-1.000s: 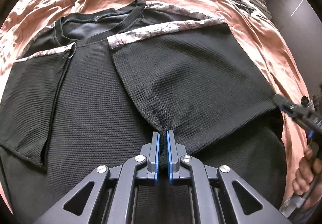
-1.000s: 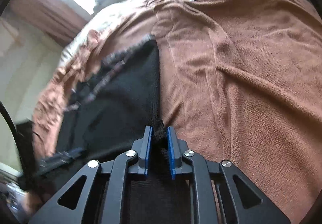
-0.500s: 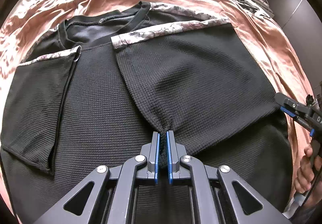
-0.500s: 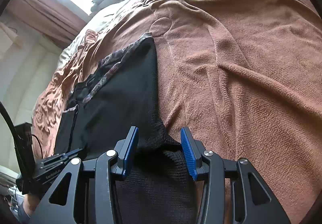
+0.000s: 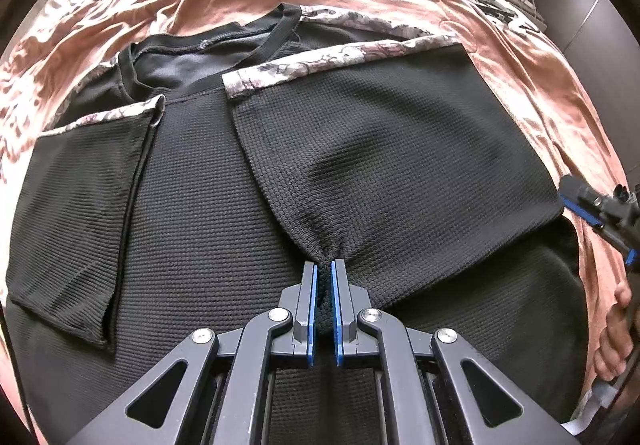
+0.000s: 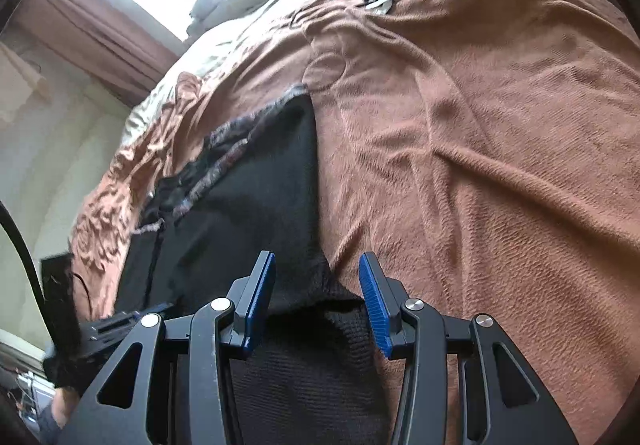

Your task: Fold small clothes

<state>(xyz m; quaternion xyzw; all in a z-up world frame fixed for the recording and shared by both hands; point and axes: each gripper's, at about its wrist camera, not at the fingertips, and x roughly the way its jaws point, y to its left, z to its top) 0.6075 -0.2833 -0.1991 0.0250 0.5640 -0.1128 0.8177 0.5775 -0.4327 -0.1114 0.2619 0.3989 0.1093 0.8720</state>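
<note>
We judged the black shirt (image 5: 208, 213) soft, limp — left tool (image 5: 324, 269) pinching its folded sleeve corner, right tool (image 6: 316, 285) spread.

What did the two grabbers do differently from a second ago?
The right gripper let go: a second ago its fingers pinched the black shirt at its side edge, and now they stand wide apart with the cloth lying loose between them. The left gripper stayed clamped on the folded-in sleeve's corner, and the shirt still lies flat on the brown blanket.
</note>
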